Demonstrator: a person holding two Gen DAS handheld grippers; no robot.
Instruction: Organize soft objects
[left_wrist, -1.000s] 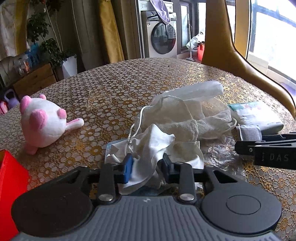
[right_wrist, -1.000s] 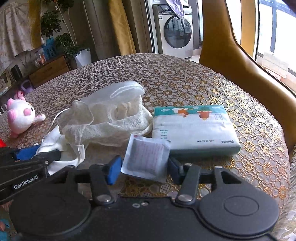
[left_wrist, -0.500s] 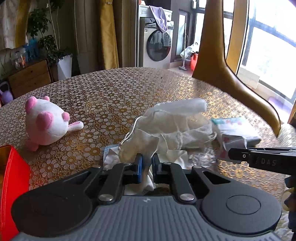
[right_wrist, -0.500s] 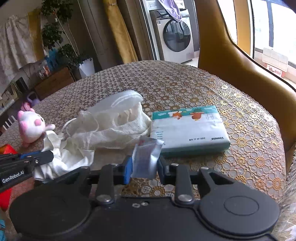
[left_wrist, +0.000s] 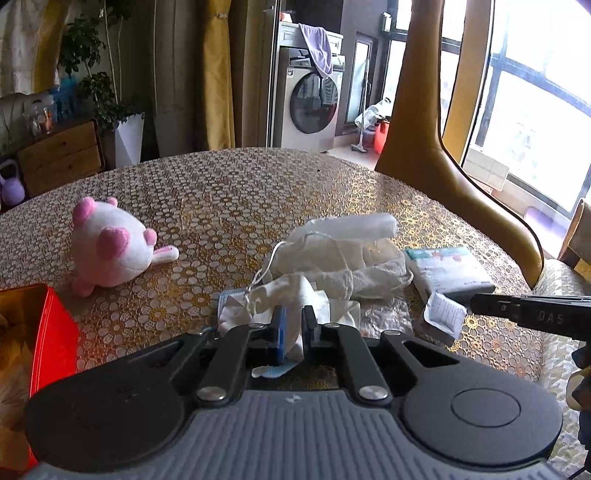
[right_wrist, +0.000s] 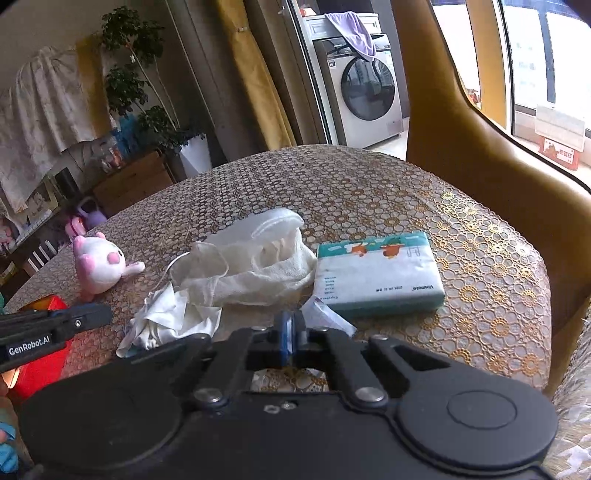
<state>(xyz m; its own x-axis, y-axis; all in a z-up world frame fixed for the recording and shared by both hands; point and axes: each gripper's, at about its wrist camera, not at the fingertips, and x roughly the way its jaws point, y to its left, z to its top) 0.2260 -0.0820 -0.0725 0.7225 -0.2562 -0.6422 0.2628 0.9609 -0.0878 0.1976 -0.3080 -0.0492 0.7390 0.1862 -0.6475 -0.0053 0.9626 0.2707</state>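
your left gripper (left_wrist: 293, 325) is clamped on the white cloth (left_wrist: 291, 295) near the table (left_wrist: 240, 192) edge — your right gripper (right_wrist: 291, 328) pinches the small sachet (right_wrist: 323, 314) beside the tissue pack (right_wrist: 376, 273).

Each camera sits just behind its own fingers, close above the table (left_wrist: 229, 177), tilted down and facing the far washer (right_wrist: 364, 96). The left view sits left, the right one right. Both share the cloths (left_wrist: 332, 254), plush (right_wrist: 98, 264) and tissue pack (right_wrist: 376, 275).
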